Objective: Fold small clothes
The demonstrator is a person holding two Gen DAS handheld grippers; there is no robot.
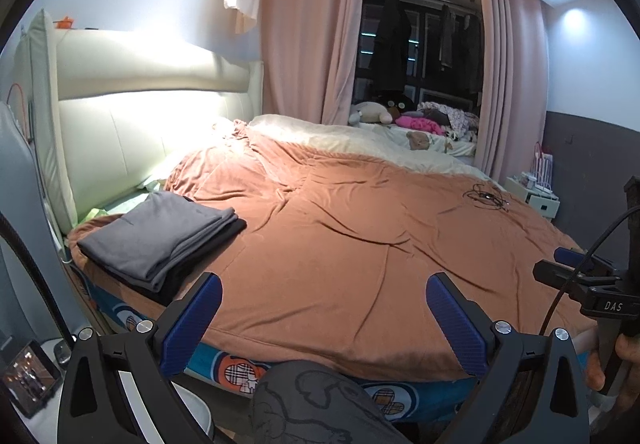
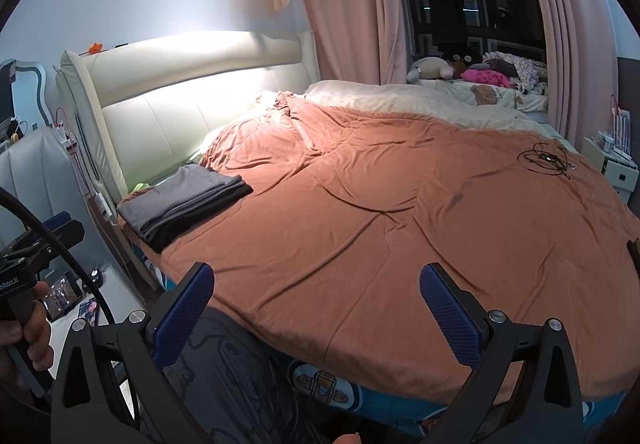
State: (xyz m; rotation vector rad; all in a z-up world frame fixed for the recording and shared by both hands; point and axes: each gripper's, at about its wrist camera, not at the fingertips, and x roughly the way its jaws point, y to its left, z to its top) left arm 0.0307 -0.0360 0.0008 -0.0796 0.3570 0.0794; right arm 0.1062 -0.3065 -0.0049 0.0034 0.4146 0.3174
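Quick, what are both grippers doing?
Left gripper: open, holding nothing.
Right gripper: open, holding nothing.

Rust-brown bedspread (image 1: 360, 244), black cable tangle (image 1: 486, 198), cream headboard (image 1: 132, 132), pink curtains (image 1: 308, 36).

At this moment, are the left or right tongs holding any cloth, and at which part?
Nothing is held. The left tongs and the right tongs both stand wide open over the orange blanket. The folded grey clothes lie untouched.
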